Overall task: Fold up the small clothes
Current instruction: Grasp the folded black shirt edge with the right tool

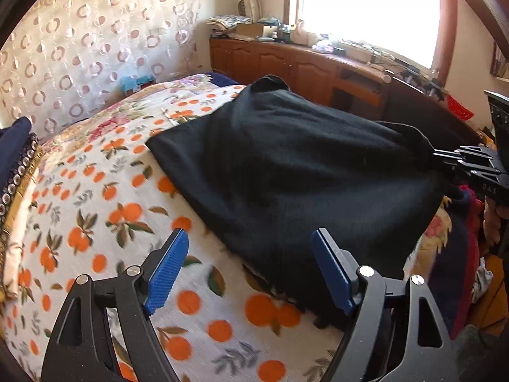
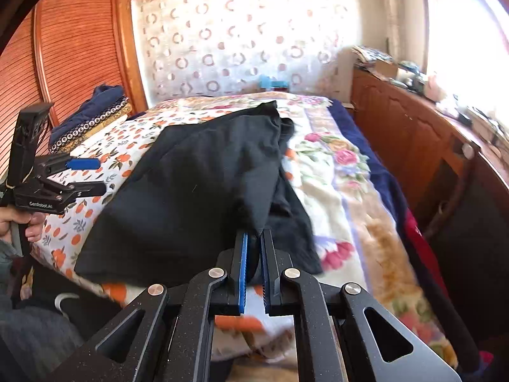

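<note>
A black garment (image 1: 286,165) lies spread on a bed covered by an orange-print blanket (image 1: 111,207). In the right wrist view my right gripper (image 2: 254,235) is shut on a near corner of the black garment (image 2: 197,184), which rises in a peak from the pinch. The same right gripper (image 1: 445,156) shows at the right edge of the left wrist view, gripping the cloth's corner. My left gripper (image 1: 251,238) stands open just above the garment's near edge, with nothing between its blue pads. From the right wrist view the left gripper (image 2: 95,176) is beside the garment's left edge, apart from it.
Folded clothes (image 2: 92,117) are stacked at the bed's far left, by a slatted wooden wardrobe (image 2: 63,47). A cluttered wooden cabinet (image 2: 413,146) runs along the right under a bright window. A floral blanket (image 2: 343,191) covers the bed's right side. A hand (image 2: 19,222) holds the left gripper's handle.
</note>
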`<state>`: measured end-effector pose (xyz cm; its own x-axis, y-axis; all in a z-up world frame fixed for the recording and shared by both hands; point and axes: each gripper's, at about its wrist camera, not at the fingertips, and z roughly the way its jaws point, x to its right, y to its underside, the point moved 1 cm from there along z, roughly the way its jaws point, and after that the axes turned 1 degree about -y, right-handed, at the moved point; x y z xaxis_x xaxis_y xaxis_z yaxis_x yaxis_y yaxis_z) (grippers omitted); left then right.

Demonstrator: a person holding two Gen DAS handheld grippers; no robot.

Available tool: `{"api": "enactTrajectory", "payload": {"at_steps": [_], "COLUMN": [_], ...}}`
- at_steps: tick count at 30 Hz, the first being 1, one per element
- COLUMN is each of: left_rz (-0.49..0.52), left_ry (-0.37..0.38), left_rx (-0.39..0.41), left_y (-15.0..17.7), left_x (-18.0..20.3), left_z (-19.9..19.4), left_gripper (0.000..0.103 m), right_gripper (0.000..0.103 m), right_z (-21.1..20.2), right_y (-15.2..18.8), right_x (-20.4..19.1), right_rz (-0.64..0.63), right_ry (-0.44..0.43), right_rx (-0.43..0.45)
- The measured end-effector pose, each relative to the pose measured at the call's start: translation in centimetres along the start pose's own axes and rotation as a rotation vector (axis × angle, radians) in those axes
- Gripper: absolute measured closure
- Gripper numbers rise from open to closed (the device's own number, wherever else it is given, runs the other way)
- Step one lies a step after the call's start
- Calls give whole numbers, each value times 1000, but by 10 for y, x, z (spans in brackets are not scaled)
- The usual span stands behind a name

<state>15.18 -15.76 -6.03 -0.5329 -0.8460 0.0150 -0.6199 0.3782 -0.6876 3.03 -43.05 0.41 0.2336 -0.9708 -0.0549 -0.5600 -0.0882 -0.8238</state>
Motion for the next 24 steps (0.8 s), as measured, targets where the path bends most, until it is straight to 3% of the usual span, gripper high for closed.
{"api": "enactTrajectory", "payload": {"at_steps": [5, 8, 10, 12, 15, 20, 24], "left_rz": [-6, -5, -9, -15, -31, -50, -52], "left_ry": [5, 3, 1, 1, 5, 13, 20], "left_rx": [-41, -47, -48, -52, -54, -39, -28], "left_y": [4, 7, 10, 11, 13, 18, 20], "left_x": [4, 7, 8, 7, 8, 10, 13], "left_z": [16, 20, 21, 22, 23, 13, 7], "left_gripper": [22, 22, 22, 22, 22, 22, 22], "right_gripper": [95, 74, 52, 45, 44, 44, 44], "right_z": [8, 15, 16, 14, 21, 55, 65], "right_y": [11, 5, -3, -7, -14, -4, -1], "right_x": [10, 4, 6, 10, 15, 11, 20], "right_rz": [60, 58, 80, 125, 145, 137, 166], "right_ry": [0, 62, 98, 90, 74, 65, 64], "right_rx": [-49, -55, -32, -2, 14, -82, -99]}}
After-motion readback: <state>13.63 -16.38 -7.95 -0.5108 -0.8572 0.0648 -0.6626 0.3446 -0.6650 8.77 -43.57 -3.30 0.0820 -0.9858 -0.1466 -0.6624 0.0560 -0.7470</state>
